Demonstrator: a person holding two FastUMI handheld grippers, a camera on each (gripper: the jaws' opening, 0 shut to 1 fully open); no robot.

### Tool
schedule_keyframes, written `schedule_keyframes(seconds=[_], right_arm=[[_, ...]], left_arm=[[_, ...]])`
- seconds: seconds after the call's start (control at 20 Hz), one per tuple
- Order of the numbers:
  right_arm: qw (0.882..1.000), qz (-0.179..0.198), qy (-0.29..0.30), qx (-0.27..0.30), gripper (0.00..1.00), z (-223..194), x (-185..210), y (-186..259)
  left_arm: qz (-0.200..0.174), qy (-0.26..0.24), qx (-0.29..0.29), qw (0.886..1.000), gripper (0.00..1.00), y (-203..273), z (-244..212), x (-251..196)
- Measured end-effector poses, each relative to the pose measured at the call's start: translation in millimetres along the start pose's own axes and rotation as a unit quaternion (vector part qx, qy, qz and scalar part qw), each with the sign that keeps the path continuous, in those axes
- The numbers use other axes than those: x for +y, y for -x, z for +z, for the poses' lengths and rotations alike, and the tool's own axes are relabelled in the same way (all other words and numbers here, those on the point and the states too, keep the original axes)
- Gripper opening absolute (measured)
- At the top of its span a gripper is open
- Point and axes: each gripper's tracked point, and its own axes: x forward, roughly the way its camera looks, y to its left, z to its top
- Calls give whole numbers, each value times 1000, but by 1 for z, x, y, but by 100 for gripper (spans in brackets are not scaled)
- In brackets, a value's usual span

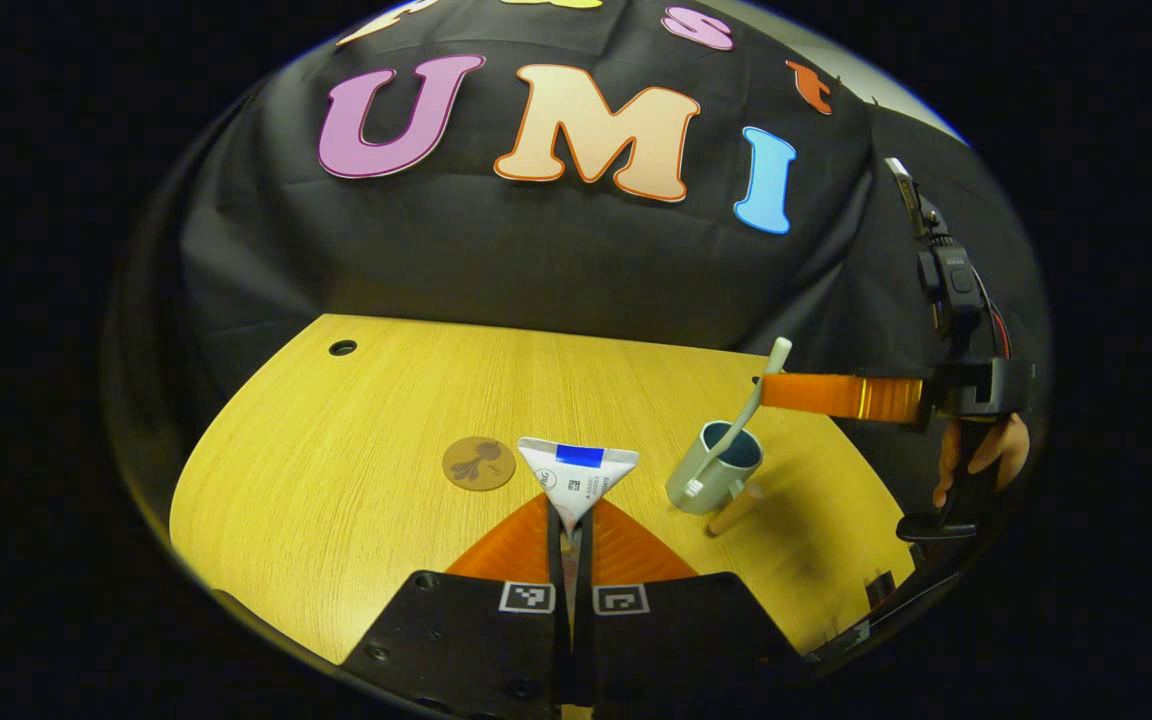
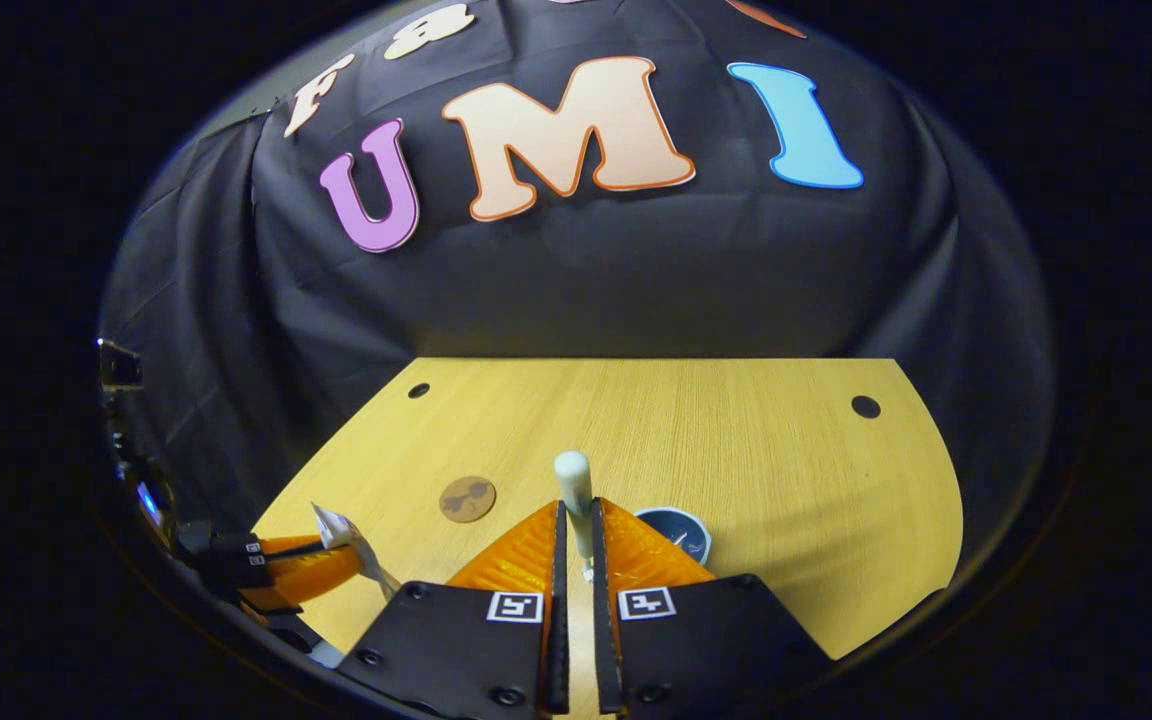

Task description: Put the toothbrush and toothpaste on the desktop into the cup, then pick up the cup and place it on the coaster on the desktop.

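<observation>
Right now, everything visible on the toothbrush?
The toothbrush is pale, slim and plastic-looking, with a rounded handle end on top. It tilts head-down into the grey-green cup, its bristle end seemingly at the near rim. The right hand-held gripper pinches its handle between both fingers, above the wooden desktop.

The worktop (image 1: 356, 470) is a warm yellow wood tone with fine straight grain lines and small round dark holes near its far edge. The coaster (image 1: 478, 463) is a brown disc bearing a darker brown figure. The toothpaste (image 1: 576, 477) tube is white with a bright blue band across its flat end and small dark print below it. The cup (image 1: 711, 480) is pale grey-green outside and deep blue-teal inside. The toothbrush (image 1: 748, 415) is a pale, off-white green along its whole handle. The booth wall is black cloth.
</observation>
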Motion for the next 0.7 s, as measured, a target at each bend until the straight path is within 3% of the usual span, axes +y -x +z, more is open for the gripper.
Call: schedule_keyframes(seconds=[0.35,0.7], right_arm=[[999,-19,-10,-38,13,38,-26,9],[999,-38,-5,-30,13,29,-53,4]], left_arm=[[-8,-11,-5,1000,0,-2,11,-12],[-9,-16,-6,1000,0,-4,17,-21]])
